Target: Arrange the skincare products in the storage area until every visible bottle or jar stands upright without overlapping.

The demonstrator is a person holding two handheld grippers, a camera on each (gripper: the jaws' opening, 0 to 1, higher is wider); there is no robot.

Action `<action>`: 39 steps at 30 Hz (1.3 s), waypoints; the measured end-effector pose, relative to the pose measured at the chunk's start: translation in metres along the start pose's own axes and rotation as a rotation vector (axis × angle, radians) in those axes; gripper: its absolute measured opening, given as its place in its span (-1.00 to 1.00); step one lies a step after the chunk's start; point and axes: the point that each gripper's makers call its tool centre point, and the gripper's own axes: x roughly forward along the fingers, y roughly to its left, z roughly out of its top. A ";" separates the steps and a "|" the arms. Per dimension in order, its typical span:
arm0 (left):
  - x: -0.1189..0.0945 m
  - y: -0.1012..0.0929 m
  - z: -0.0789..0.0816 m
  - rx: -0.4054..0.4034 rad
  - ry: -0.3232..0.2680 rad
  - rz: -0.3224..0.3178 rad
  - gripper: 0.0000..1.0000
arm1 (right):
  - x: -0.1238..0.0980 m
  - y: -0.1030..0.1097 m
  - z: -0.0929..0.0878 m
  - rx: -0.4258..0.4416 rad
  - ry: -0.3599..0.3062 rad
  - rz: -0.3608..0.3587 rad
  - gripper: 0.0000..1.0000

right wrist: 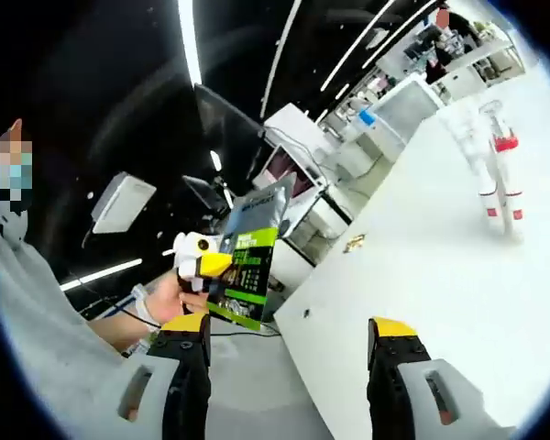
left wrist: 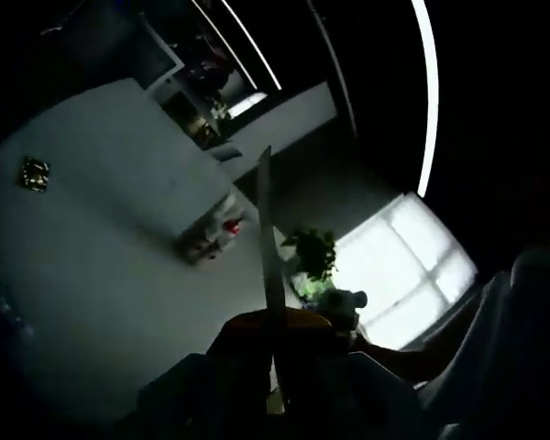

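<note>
Green booklet [right wrist: 252, 266] clamped in left tool [right wrist: 202, 266], near white table [right wrist: 440, 275].

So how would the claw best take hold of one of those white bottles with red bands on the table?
Probably by the slim body of the white bottle, coming in level from the side: it seems to stand upright on the table. The right claw is open.
</note>
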 end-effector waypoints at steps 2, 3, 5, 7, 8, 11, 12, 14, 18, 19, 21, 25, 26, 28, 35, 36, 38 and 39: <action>0.005 0.004 0.005 0.007 0.012 0.014 -1.00 | -0.002 -0.003 0.003 -0.002 0.000 -0.013 0.37; 0.007 0.007 0.008 0.010 0.019 0.022 -1.00 | -0.003 -0.004 0.004 -0.002 -0.001 -0.019 0.38; 0.011 0.012 0.012 0.008 0.032 0.037 -1.00 | -0.003 -0.008 0.004 0.004 0.005 -0.028 0.40; 0.014 0.017 0.014 0.002 0.039 0.044 -1.00 | -0.002 -0.012 0.001 0.011 0.016 -0.037 0.39; 0.015 0.020 0.015 -0.001 0.044 0.048 -1.00 | -0.001 -0.013 0.000 0.013 0.021 -0.040 0.38; 0.018 0.028 0.016 -0.003 0.070 0.065 -1.00 | 0.001 -0.016 -0.006 0.026 0.036 -0.046 0.39; 0.018 0.031 0.017 -0.005 0.074 0.069 -1.00 | 0.002 -0.017 -0.008 0.028 0.040 -0.048 0.39; 0.020 0.036 0.020 -0.012 0.080 0.077 -1.00 | 0.003 -0.019 -0.011 0.034 0.050 -0.051 0.39; 0.025 0.046 0.023 -0.020 0.110 0.084 -1.00 | 0.005 -0.023 -0.013 0.046 0.053 -0.060 0.39; 0.026 0.049 0.024 -0.021 0.119 0.087 -1.00 | 0.005 -0.024 -0.014 0.053 0.052 -0.061 0.39; 0.029 0.058 0.024 -0.031 0.139 0.096 -1.00 | 0.005 -0.025 -0.016 0.062 0.054 -0.066 0.38; 0.041 0.074 0.025 -0.049 0.183 0.097 -1.00 | 0.000 -0.024 -0.016 0.064 0.057 -0.079 0.37; 0.045 0.080 0.024 -0.050 0.208 0.105 -1.00 | -0.003 -0.025 -0.017 0.062 0.054 -0.086 0.37; 0.050 0.088 0.026 -0.053 0.227 0.117 -1.00 | -0.009 -0.031 -0.020 0.075 0.044 -0.104 0.37; 0.071 0.109 0.040 -0.059 0.302 0.136 -1.00 | -0.024 -0.045 -0.026 0.112 0.017 -0.159 0.36; 0.073 0.111 0.042 -0.056 0.308 0.139 -1.00 | -0.025 -0.046 -0.026 0.118 0.008 -0.161 0.36; 0.079 0.114 0.047 -0.056 0.317 0.138 -1.00 | -0.026 -0.049 -0.028 0.133 0.001 -0.171 0.36; 0.082 0.115 0.050 -0.060 0.314 0.132 -1.00 | -0.027 -0.049 -0.030 0.136 0.004 -0.173 0.36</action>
